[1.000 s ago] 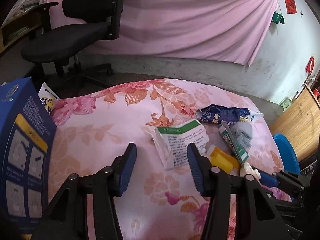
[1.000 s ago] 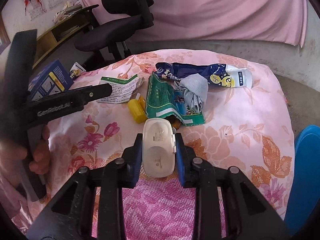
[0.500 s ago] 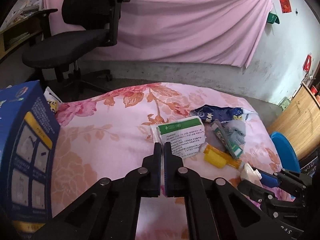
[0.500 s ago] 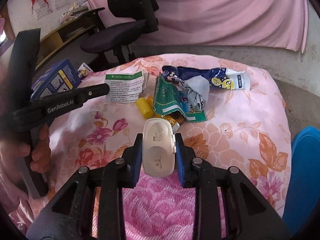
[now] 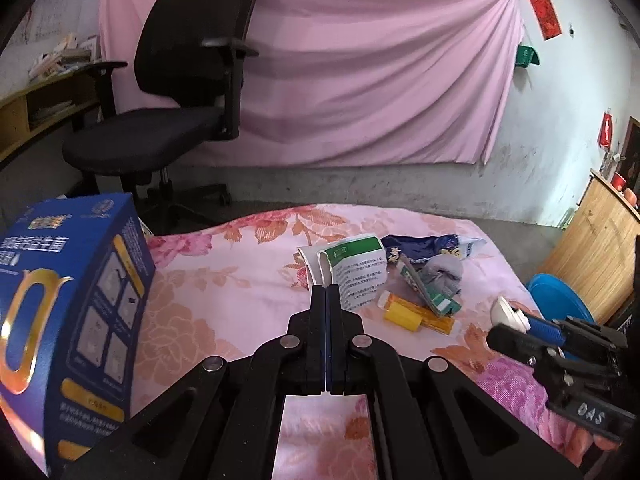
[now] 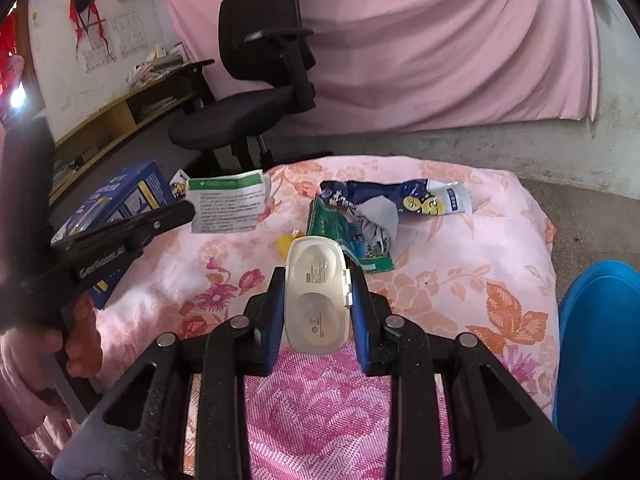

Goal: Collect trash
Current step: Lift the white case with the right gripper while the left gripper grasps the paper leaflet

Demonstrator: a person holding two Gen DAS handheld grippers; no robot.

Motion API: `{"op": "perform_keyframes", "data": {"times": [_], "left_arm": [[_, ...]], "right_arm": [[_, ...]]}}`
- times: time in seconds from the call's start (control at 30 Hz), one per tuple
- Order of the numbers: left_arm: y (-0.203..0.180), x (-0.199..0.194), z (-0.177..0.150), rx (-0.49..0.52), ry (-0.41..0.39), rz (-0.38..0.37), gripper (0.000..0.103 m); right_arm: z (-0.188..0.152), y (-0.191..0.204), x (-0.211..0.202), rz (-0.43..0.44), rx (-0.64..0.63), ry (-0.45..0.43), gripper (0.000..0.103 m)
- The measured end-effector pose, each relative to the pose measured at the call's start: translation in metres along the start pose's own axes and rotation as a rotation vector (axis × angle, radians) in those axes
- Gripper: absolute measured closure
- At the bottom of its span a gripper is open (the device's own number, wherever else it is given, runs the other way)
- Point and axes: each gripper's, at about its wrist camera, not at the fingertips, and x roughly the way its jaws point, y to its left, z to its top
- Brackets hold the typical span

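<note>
Lifted since a second ago, the white paper packet with a green band (image 6: 228, 208) now hangs clear of the floral pink cloth (image 6: 460, 280), pinched by its edge in the clenched left tongs (image 5: 326, 292). Right tongs (image 6: 318, 280) grasp a cream plastic hinged case (image 6: 318, 292) above the cloth, near a blue bin (image 6: 600, 340). Crumpled wrappers (image 6: 360, 220) lie on the cloth beyond.
</note>
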Motion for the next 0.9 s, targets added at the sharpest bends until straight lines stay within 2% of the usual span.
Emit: {"op": "perform_keyframes", "data": {"times": [0.13,0.27,0.4,0.57,0.77,0.9], "left_arm": [[-0.005,-0.018,-0.002,0.008,-0.057,0.005,0.103],[-0.016,-0.036,0.0,0.029,-0.136,0.013,0.103],[-0.033,-0.058,0.008,0.044,-0.256,0.018,0.103],[-0.065,-0.077,0.02,0.091,-0.376,0.004,0.103],[-0.112,-0.09,0.031,0.155,-0.464,-0.066,0.103],[-0.145,-0.094,0.034,0.202,-0.489,-0.132,0.103]], "right_arm": [[0.0,0.002,-0.011,-0.003,-0.007,-0.065,0.044],[0.004,0.005,-0.033,-0.029,-0.026,-0.196,0.044],[0.006,0.0,-0.058,-0.029,-0.013,-0.328,0.044],[0.006,-0.008,-0.082,-0.057,0.011,-0.438,0.044],[-0.002,-0.026,-0.123,-0.174,0.031,-0.592,0.044],[-0.013,-0.046,-0.153,-0.285,0.057,-0.682,0.044]]}}
